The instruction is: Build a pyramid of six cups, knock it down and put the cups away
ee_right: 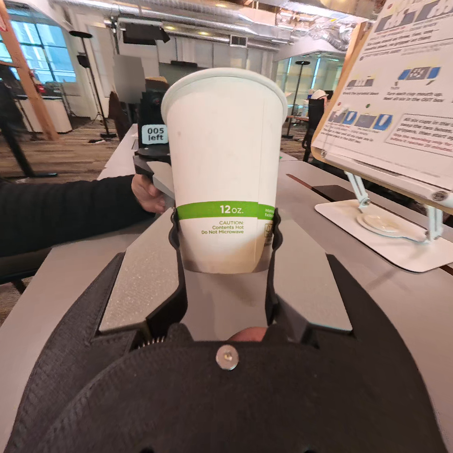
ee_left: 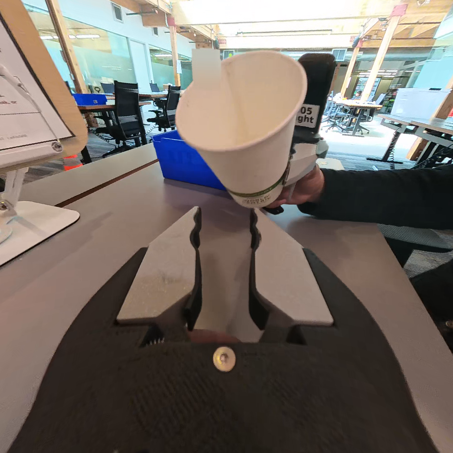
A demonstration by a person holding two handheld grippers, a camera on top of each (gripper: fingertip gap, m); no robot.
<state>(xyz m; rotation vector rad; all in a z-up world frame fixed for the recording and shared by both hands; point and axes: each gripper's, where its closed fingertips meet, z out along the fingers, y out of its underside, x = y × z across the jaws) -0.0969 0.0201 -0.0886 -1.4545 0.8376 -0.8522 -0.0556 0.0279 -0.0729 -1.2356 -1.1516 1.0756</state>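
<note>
My right gripper (ee_right: 225, 213) is shut on a white paper cup (ee_right: 224, 152) with a green band, gripping its lower part. It holds the cup mouth up above the grey table (ee_right: 318, 282). In the left wrist view the same cup (ee_left: 245, 127) hangs in front, tilted so its empty inside faces me. My left gripper (ee_left: 226, 215) is open and empty, low over the table (ee_left: 110, 245), with its tips just below and short of the cup's base. One of its fingers (ee_right: 161, 182) shows behind the cup in the right wrist view. No other cups are in view.
A blue bin (ee_left: 186, 159) stands on the table behind the cup. A sheet on a white tilted stand (ee_left: 27, 115) is at the left; in the right wrist view the stand (ee_right: 392, 103) is at the right. A person's dark sleeve (ee_left: 382, 196) reaches in from the right.
</note>
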